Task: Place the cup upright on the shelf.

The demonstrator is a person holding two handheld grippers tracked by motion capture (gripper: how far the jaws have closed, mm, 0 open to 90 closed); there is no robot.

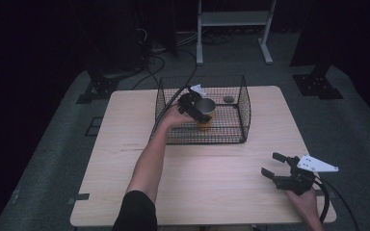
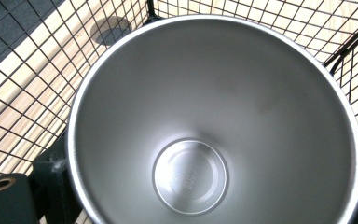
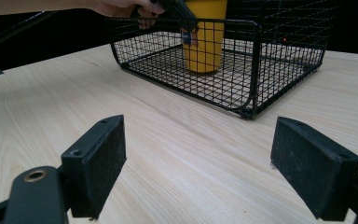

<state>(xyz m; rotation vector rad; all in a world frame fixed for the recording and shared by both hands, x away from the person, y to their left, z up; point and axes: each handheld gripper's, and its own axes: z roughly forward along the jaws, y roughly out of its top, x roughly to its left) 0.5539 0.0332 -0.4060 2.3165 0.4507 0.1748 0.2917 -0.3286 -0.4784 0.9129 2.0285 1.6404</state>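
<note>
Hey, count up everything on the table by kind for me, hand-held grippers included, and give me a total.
Wire baskets: 1, black, at the far side of the table
Cups: 1, yellow outside and metal inside, standing in the basket
Small dark round objects: 1, on the basket floor, too small to identify
Hand-held grippers: 2, left hand-held gripper at the cup, right hand-held gripper over bare table
Total: 5

A light wooden table point(image 1: 125, 159) with rounded corners stands on grey carpet point(image 1: 48, 159). Toward its far edge, about midway across, sits a black wire basket point(image 1: 244, 113), open at the top, its mesh floor resting flat on the wood. A faint dark scuff line point(image 1: 125, 148) marks the tabletop left of the basket's near corner. A strip of dark tape point(image 1: 78, 198) sticks at the near left edge. The grain runs left to right across the table.
</note>
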